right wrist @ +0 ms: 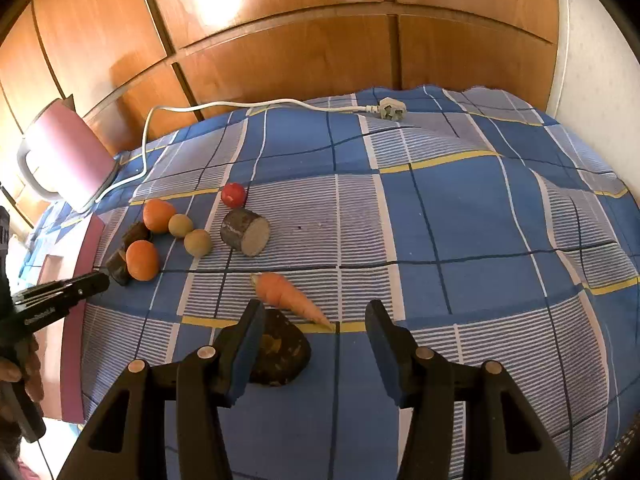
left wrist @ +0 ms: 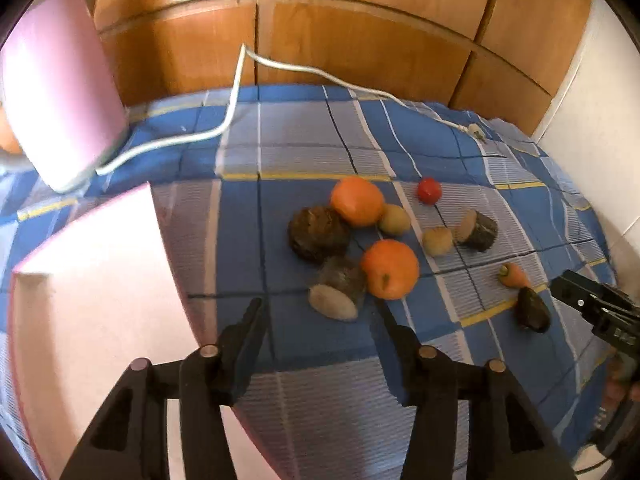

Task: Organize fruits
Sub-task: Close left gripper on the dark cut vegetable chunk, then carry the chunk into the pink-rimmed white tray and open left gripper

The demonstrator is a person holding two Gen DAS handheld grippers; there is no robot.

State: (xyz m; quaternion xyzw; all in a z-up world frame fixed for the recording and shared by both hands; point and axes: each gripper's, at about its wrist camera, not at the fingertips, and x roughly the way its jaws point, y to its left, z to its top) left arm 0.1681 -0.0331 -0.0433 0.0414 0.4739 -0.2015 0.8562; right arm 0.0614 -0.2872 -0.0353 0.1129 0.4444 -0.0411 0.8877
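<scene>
I judge this the opening of a sort: nothing is lifted yet, and both tools hover over the produce on the blue plaid cloth [right wrist: 460, 208]. My left gripper [left wrist: 320, 312] is released, jaws spread wide and empty, aimed at the main cluster. Nearest its tips lies a cut brown root piece [left wrist: 338, 290], touching an orange [left wrist: 390, 269]; behind them sit a dark round lump [left wrist: 318, 233], a second orange [left wrist: 357, 201], two small yellowish round fruits [left wrist: 395, 220] [left wrist: 438, 241], another cut root piece [left wrist: 478, 230] and a small red fruit [left wrist: 429, 190].

My right gripper [right wrist: 316, 320] is also released and holds nothing. A dark wedge-shaped piece [right wrist: 282, 354] lies partly behind its left finger, and a carrot [right wrist: 290, 295] lies between the jaws just beyond, its tip near the wedge.

A pink box [left wrist: 92, 288] sits just left of the left gripper, likely the bin. My next move, I think, is to close the right jaws on the carrot or wedge, or drop the left onto the cut root, squaring up first since the round fruits will roll.

The cloth falls away on the right side near the white wall, and the far side meets wooden cupboard doors [right wrist: 280, 40]. A white cable [right wrist: 260, 105] and plug [right wrist: 392, 112] trail across the back, beside a pink kettle [right wrist: 66, 156]. Open cloth right of the carrot gives ample swing room.
</scene>
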